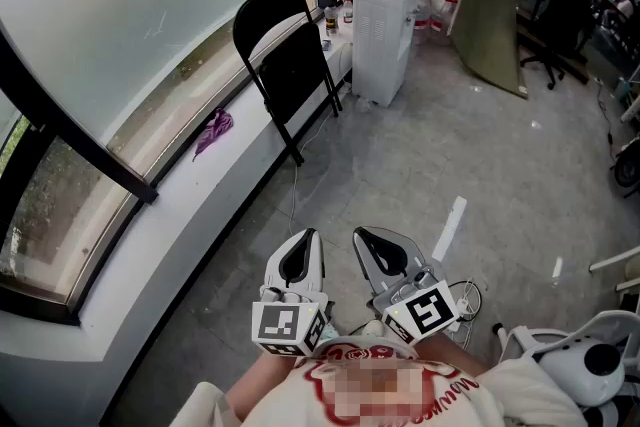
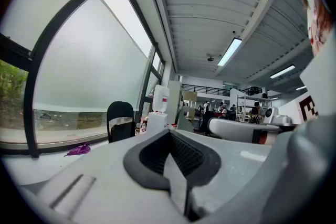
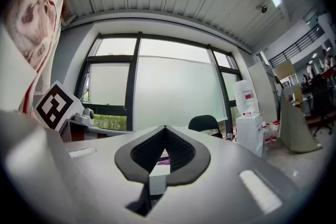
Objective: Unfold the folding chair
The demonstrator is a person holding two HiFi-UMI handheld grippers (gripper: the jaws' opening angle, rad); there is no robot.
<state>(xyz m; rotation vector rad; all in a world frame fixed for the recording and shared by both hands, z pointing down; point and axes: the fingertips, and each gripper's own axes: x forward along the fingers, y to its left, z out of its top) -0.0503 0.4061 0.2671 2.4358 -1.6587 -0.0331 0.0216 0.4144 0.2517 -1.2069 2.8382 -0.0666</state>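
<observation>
Head view: the black folding chair (image 1: 285, 55) stands folded flat. Its feet are on the floor and it leans against the window ledge (image 1: 190, 190). A purple cloth (image 1: 213, 130) lies on that ledge, a little nearer than the chair. A white water dispenser (image 1: 383, 35) stands just past the chair. The left tongs (image 1: 303, 245) and the right tongs (image 1: 375, 245) are side by side, close to the person's body. The chair is well apart from both, further ahead and a bit to the left. Nothing touches it.

Left gripper view: the left tongs (image 2: 169, 136) are pressed together with nothing in them. The chair (image 2: 120, 120) shows far off, to the left of the tips, with the water dispenser (image 2: 157, 113) beside it.

Right gripper view: the right tongs (image 3: 165, 131) are closed tight and hold nothing. The chair (image 3: 205, 124) is far away, to the right of the tips, by the window.
</observation>
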